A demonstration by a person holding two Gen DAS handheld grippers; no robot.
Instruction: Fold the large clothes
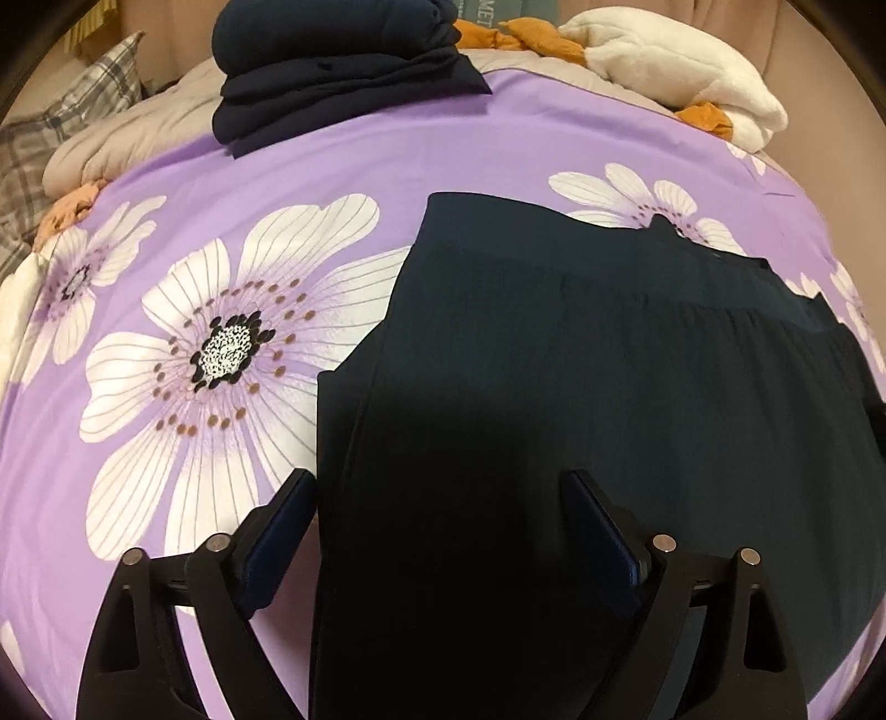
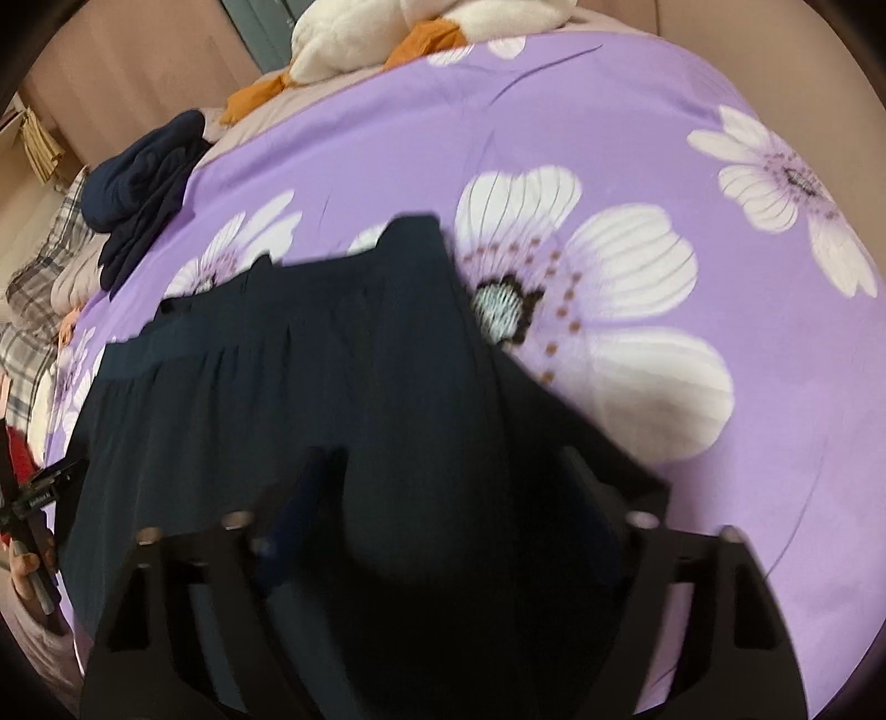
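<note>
A dark navy garment (image 1: 581,387) lies spread flat on the purple flowered bedsheet (image 1: 343,166), its gathered waistband at the far end. My left gripper (image 1: 443,487) is open above its near left edge, one finger over the sheet, one over the cloth. It holds nothing. In the right wrist view the same garment (image 2: 310,376) fills the lower left. My right gripper (image 2: 448,471) is open over its near right part, and the view is blurred. The left gripper (image 2: 44,493) shows at the far left edge there.
A stack of folded dark clothes (image 1: 332,72) sits at the far side of the bed. A white fluffy item (image 1: 675,61) with orange cloth (image 1: 531,36) lies far right. A plaid pillow (image 1: 66,122) and a beige quilt (image 1: 138,138) lie far left.
</note>
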